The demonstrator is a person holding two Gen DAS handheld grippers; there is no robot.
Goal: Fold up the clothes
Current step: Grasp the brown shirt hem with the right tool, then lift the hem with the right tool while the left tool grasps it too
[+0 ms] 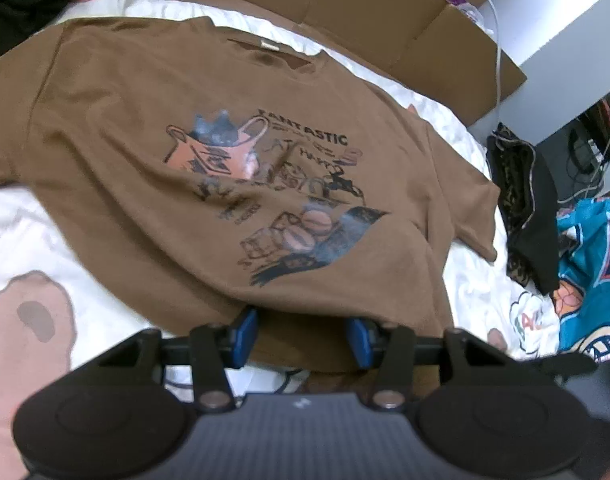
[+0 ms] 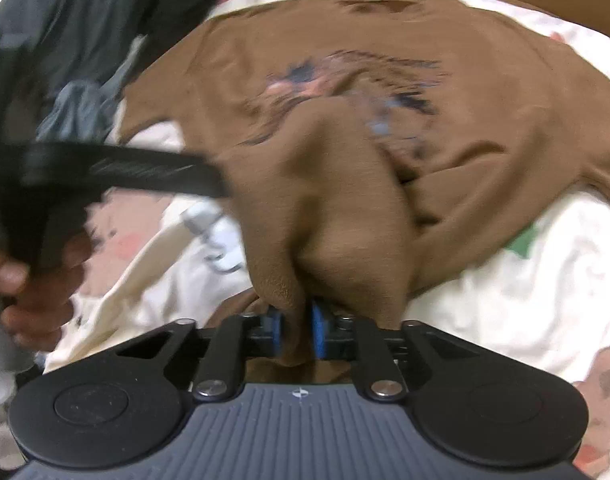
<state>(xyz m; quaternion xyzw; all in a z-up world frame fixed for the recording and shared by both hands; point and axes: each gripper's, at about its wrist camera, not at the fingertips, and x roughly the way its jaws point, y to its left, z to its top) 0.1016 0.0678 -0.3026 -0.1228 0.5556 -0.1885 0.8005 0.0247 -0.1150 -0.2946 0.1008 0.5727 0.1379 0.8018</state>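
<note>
Here a brown T-shirt [image 1: 153, 92] is spread print-side up on a white bed sheet [image 1: 21, 220] patterned with bears, its collar pointing away from both cameras. The hem is seen just ahead of the left gripper [image 1: 303, 338], whose blue pads stand wide apart with the fabric edge lying between them, not pinched. In the right wrist view, a bunched fold of the same shirt [image 2: 505, 120] is clamped between the nearly closed pads of the right gripper [image 2: 299, 334] and is lifted into a ridge that hides part of the print. A hand [image 2: 33, 280] holding the other, blurred tool is seen at the left. Beyond the collar, flattened cardboard [image 1: 385, 4] is laid; dark clothing [image 1: 529, 216] and a turquoise printed cloth [image 1: 597, 264] lie beside the right sleeve
</note>
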